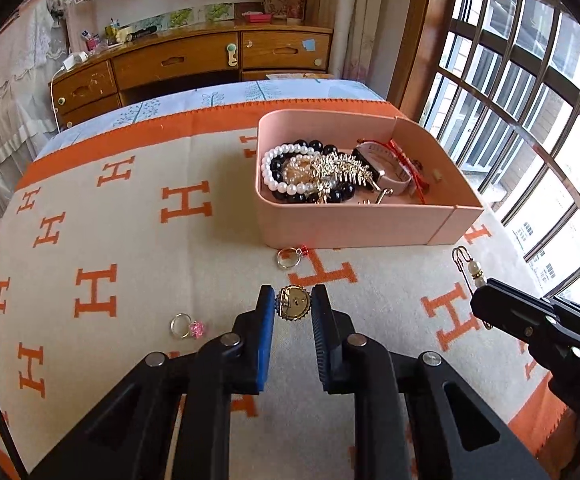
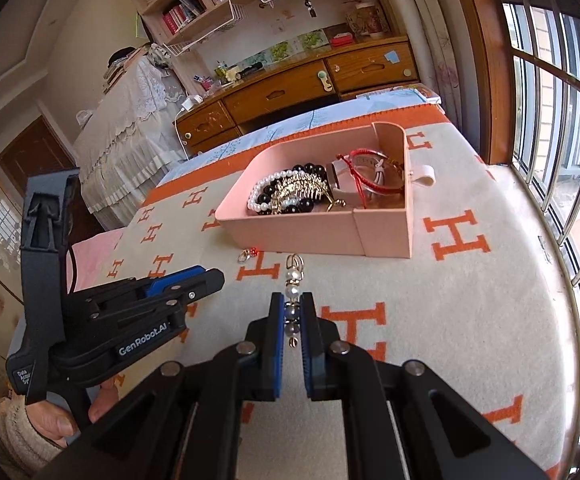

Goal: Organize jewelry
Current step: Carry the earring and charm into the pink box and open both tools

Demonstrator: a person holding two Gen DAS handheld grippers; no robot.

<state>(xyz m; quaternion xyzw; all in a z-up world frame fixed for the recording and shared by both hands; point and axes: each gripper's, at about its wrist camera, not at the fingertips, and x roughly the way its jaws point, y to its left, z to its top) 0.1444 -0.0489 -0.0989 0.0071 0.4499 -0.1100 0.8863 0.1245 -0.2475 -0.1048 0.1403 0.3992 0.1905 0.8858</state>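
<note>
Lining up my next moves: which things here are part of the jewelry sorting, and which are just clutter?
Job: pink box, brooch in left gripper, pearl earring in right gripper, two rings.

Clutter: blanket, desk, shelves.

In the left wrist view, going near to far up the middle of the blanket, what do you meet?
Left tongs closed around a round gold brooch → small silver ring with a red charm → pale pink open jewelry box → wooden desk with drawers.
</note>
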